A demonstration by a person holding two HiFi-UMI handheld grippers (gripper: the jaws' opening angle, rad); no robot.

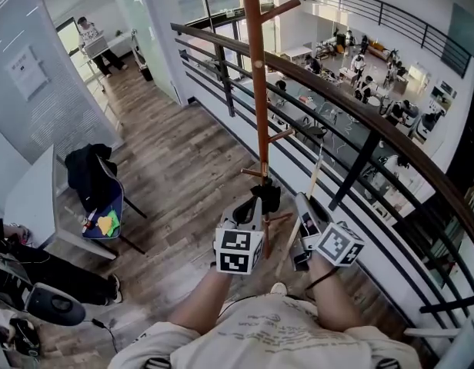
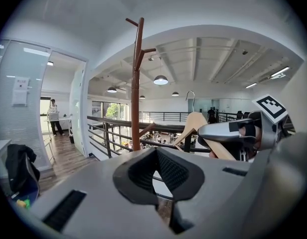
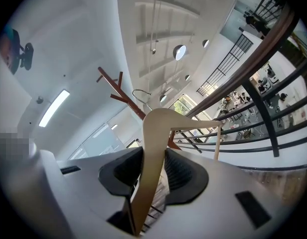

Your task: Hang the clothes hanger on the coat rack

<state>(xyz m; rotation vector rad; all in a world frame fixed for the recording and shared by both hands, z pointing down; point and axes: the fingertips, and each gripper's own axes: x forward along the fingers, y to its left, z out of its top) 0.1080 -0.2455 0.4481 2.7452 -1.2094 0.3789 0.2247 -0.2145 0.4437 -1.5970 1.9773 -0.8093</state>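
Observation:
The coat rack (image 1: 256,75) is a tall brown wooden pole with short angled pegs, standing by the railing just ahead of both grippers. In the left gripper view the coat rack (image 2: 135,83) rises left of centre; in the right gripper view the coat rack (image 3: 124,101) shows behind the hanger. My right gripper (image 3: 152,171) is shut on one arm of the pale wooden hanger (image 3: 153,148), whose metal hook points up toward the pegs. The hanger (image 1: 315,177) hangs right of the pole. My left gripper (image 2: 157,178) holds nothing, its jaws slightly apart, beside the right gripper (image 2: 228,131) and the hanger (image 2: 196,123).
A dark metal railing with a brown handrail (image 1: 360,121) runs diagonally behind the rack, with an open office floor far below. A chair with a dark jacket (image 1: 95,175) and a white desk (image 1: 29,198) stand at the left. A person (image 1: 91,41) stands far down the wooden floor.

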